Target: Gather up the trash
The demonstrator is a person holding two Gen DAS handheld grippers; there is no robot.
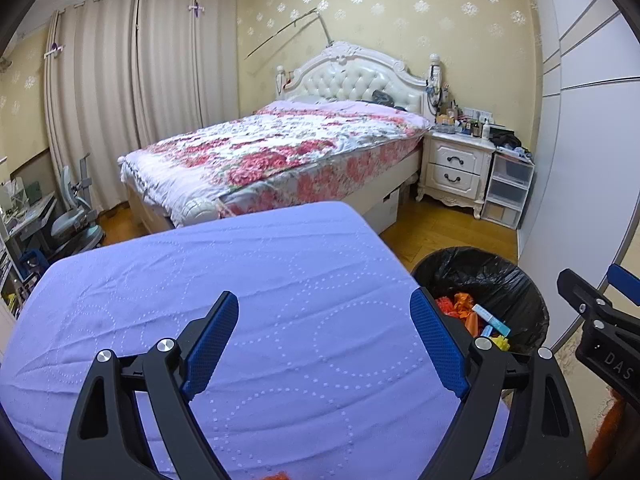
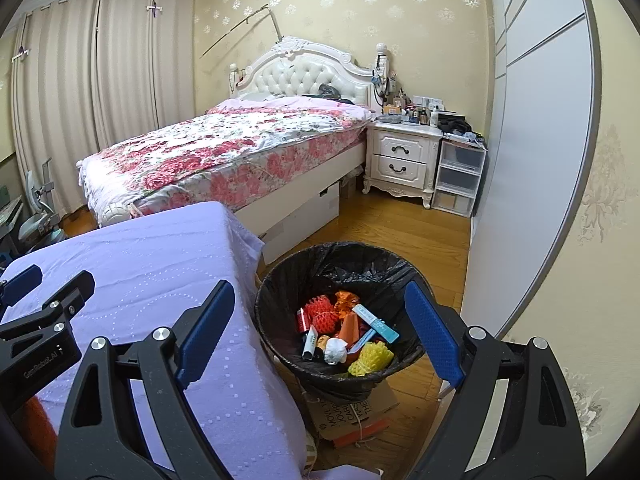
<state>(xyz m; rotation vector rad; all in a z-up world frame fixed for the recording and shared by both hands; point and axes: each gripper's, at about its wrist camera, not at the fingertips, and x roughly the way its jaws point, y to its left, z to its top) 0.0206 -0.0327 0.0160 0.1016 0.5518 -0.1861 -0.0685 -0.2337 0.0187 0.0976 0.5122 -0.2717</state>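
Observation:
A round bin with a black liner (image 2: 280, 292) stands on the wood floor beside a table under a lilac cloth (image 2: 160, 264). Inside lie several pieces of trash: red foam netting (image 2: 320, 312), yellow foam netting (image 2: 370, 358), a crumpled white wad (image 2: 335, 350) and a light blue box (image 2: 378, 324). My right gripper (image 2: 320, 332) hangs open above the bin with nothing between its blue pads. My left gripper (image 1: 324, 344) stands open over the lilac cloth (image 1: 240, 280), empty. In the left wrist view the bin (image 1: 520, 280) is at the right, and the right gripper's finger (image 1: 592, 312) shows at the frame edge.
A bed with a floral cover (image 2: 224, 152) fills the middle of the room, with a white nightstand (image 2: 404, 160) and clear plastic drawers (image 2: 458, 176) beside it. A white wardrobe (image 2: 532, 160) lines the right wall. Flattened cardboard (image 2: 352, 412) lies under the bin. A desk chair (image 1: 76, 216) stands at the far left.

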